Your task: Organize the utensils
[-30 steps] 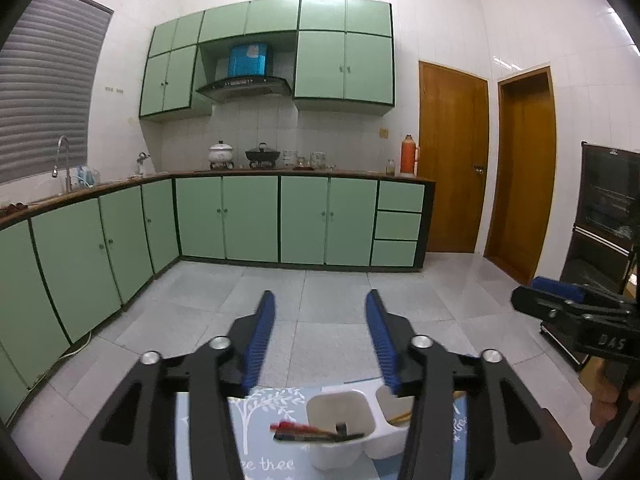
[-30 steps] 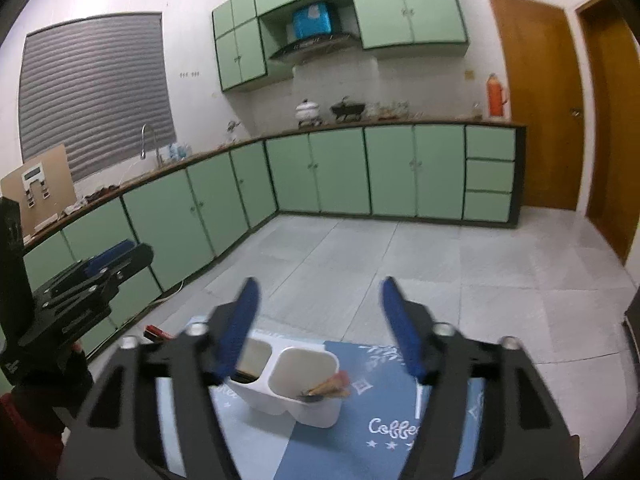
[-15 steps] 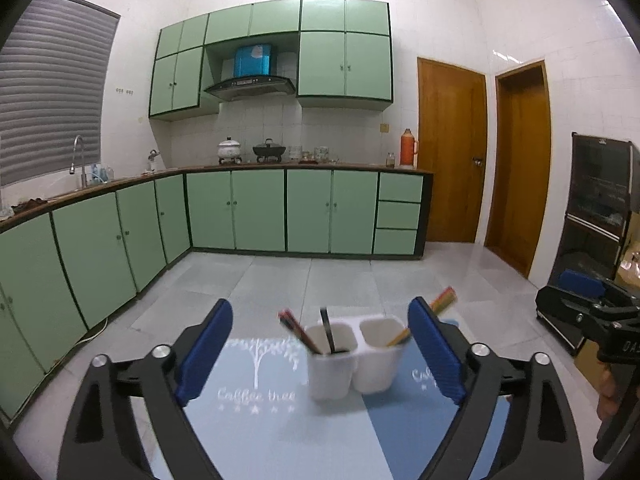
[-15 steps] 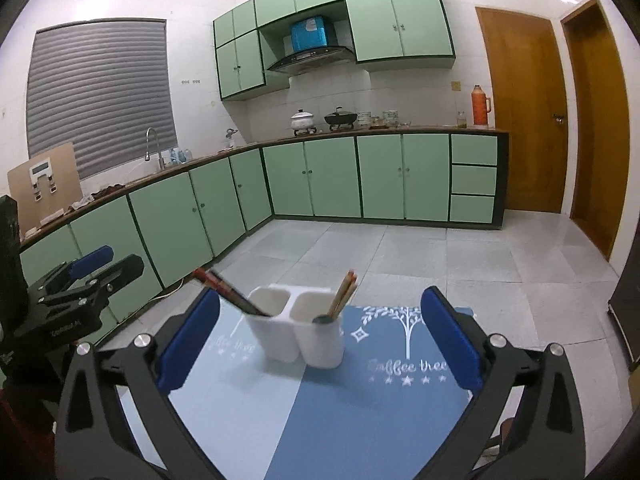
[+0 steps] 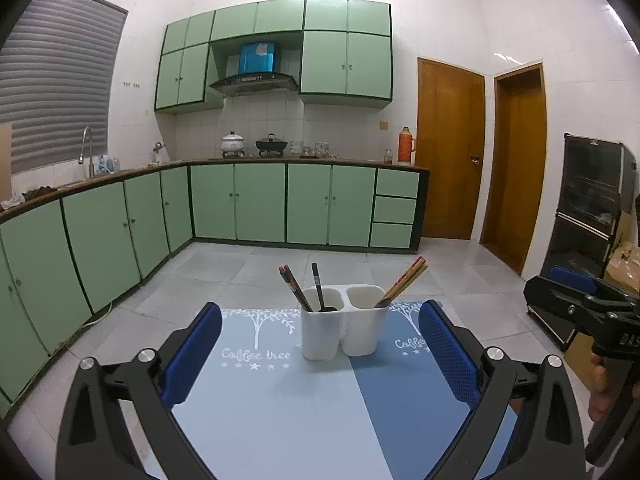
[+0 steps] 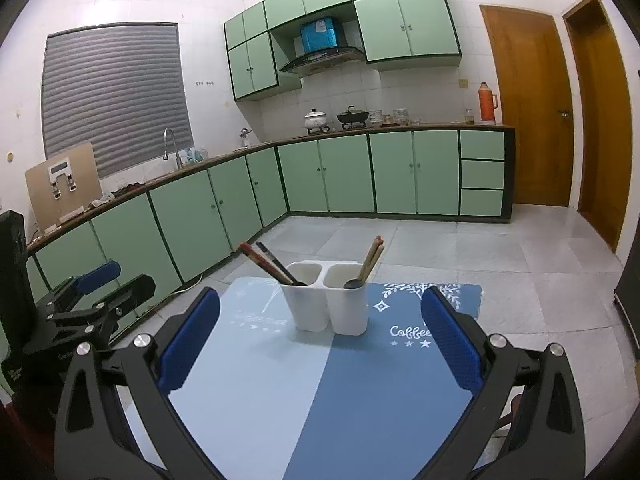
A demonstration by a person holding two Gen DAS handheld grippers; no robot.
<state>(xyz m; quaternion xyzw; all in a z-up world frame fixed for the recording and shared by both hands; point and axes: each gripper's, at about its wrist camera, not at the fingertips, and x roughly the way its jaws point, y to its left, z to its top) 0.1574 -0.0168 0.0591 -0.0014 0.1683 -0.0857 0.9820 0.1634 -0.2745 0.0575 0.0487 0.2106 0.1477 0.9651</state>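
Standing upright near the far edge of the blue table mat [image 5: 280, 408]: two-compartment white utensil holder [image 5: 343, 326], keeping red chopsticks [image 5: 295, 288] and wooden chopsticks [image 5: 402, 282] sorted apart. Hovering wide open, gripping nothing, clear of the holder: left gripper [image 5: 318, 364], right gripper [image 6: 320, 344].

Bare mat [image 5: 280, 408] fronts the white holder [image 5: 340, 332]; slanting chopsticks [image 5: 402, 282] crowd its top.
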